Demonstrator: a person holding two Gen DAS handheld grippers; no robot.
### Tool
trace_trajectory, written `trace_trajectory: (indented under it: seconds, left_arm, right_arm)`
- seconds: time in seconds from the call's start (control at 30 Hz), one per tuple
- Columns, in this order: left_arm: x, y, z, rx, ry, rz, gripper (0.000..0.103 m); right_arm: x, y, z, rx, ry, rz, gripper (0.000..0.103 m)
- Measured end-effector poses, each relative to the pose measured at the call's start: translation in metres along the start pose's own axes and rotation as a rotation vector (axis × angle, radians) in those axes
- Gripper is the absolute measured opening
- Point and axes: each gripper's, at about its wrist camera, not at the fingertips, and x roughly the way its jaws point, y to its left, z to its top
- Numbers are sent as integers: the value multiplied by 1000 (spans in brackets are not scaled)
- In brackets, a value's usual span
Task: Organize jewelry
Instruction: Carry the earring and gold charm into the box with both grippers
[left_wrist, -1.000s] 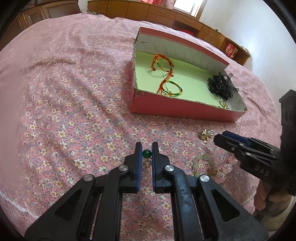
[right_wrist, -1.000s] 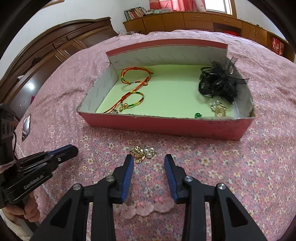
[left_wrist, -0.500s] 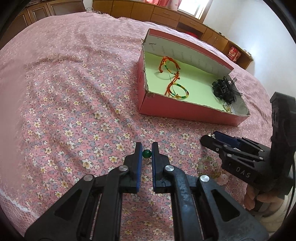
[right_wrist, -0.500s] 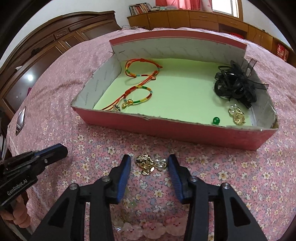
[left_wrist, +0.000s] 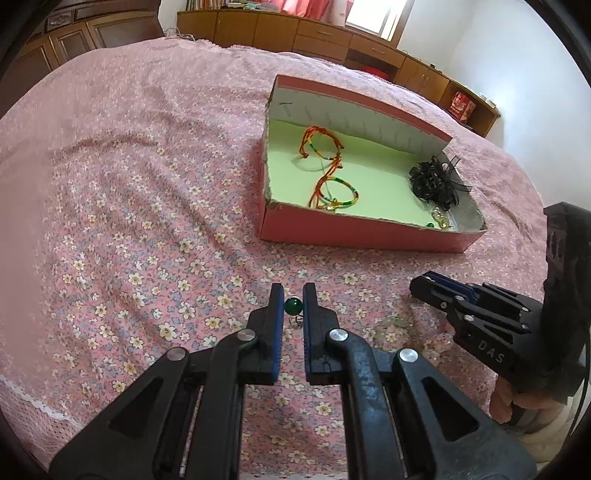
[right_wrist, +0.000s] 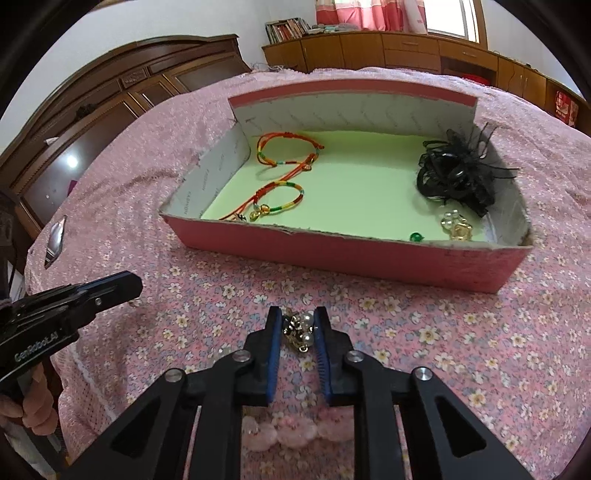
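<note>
My left gripper (left_wrist: 293, 295) is shut on a green bead earring (left_wrist: 294, 306) and holds it above the flowered bedspread. My right gripper (right_wrist: 298, 325) is shut on a gold and pearl earring (right_wrist: 300, 326), low over the bedspread in front of the box. The pink box (right_wrist: 351, 254) with a green floor holds two woven red bracelets (right_wrist: 284, 184), a black hair accessory (right_wrist: 456, 177), a gold and pearl earring (right_wrist: 456, 227) and a green bead earring (right_wrist: 415, 236). The box also shows in the left wrist view (left_wrist: 354, 232).
A pink bead bracelet (right_wrist: 291, 434) lies on the bedspread under my right gripper. Wooden cabinets (right_wrist: 110, 122) stand behind the bed. A phone (right_wrist: 55, 240) lies near the bed's left edge.
My right gripper has closed on the gold and pearl earring. My left gripper has lifted and drawn back with the green bead earring in it.
</note>
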Motion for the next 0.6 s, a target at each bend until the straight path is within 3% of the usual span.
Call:
trace_trajectory:
  seconds: [0.6]
  left_arm:
    - [-22,-39,13,84,-79,-21,1]
  right_arm:
    - [-66,-15,0,49,-147,32,19]
